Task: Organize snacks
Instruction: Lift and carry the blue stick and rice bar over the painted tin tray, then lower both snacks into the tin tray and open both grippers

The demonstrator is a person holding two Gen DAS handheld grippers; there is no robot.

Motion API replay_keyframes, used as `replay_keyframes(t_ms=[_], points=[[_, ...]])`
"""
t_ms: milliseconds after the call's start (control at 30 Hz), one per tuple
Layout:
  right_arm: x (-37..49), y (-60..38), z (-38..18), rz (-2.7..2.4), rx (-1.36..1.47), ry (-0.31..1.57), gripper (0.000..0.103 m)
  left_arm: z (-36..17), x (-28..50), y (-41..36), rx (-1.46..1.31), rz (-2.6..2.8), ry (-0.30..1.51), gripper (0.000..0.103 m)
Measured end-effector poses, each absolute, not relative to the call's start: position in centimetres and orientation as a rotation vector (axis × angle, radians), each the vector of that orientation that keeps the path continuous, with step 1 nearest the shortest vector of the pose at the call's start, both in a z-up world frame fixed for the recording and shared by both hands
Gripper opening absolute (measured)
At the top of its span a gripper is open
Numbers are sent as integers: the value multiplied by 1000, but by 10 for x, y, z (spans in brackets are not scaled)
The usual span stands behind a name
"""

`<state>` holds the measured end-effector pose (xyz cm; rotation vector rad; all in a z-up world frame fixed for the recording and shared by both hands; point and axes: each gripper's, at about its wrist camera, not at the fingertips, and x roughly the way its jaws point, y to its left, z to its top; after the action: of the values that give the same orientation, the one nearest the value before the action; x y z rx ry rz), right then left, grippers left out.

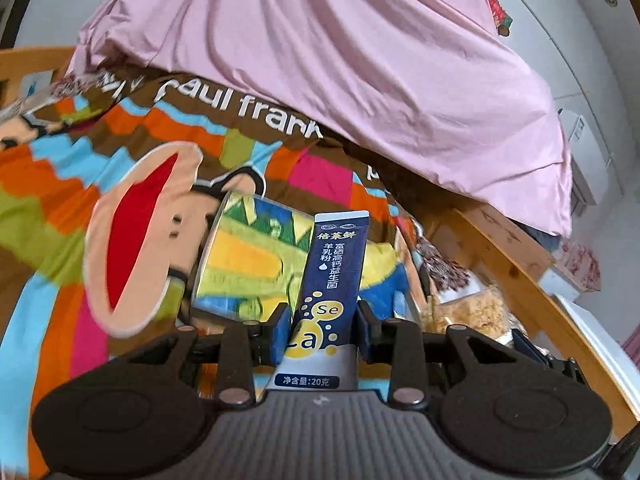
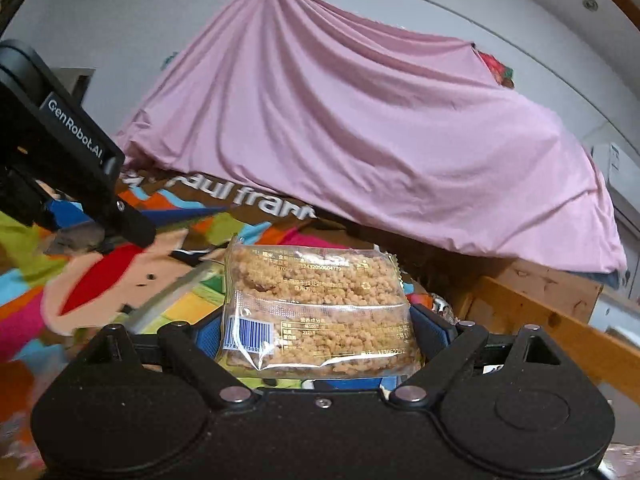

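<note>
Both grippers have a snack in them right now. Left gripper (image 1: 324,330) is clamped on a thin dark blue sachet (image 1: 334,280); its blue pads press the two long sides near the bottom, and the sachet sticks up straight between them, lifted off the bed (image 1: 60,184). Right gripper (image 2: 316,332) is clamped on a clear pack of puffed rice cake (image 2: 316,304), with the jaws spread wide because the pack is wide. The pack fills the space between the pads and pokes out in front, also up in the air. From the right wrist view the left gripper shows at the left, close by. Under them lies the bright cartoon bed cover, and a colourful open box (image 1: 244,264) rests on it, near the wooden edge of the bed, just past the sachet. I think the snacks go in that box, but I cannot see inside it. So the picking up part looks done for these two snacks, and the putting down part is still left. More snack bags (image 1: 468,308) sit by the wooden bed rail (image 1: 516,264), so there is likely more to sort. A pink sheet (image 2: 360,140) is draped over the far end of the bed.
</note>
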<state>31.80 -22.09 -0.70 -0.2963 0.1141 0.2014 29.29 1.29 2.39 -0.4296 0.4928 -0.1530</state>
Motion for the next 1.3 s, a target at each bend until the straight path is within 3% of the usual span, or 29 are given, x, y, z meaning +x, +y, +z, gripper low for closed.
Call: replay_keyframes(t_ms=[567, 1100, 1300], points=[[464, -255, -69, 132, -8, 333, 92, -32, 448, -34, -323, -21, 518, 37], [499, -261, -98, 173, 57, 543, 93, -72, 496, -72, -243, -6, 653, 38], [503, -262, -101, 188, 74, 560, 101, -79, 500, -68, -276, -9, 683, 40]])
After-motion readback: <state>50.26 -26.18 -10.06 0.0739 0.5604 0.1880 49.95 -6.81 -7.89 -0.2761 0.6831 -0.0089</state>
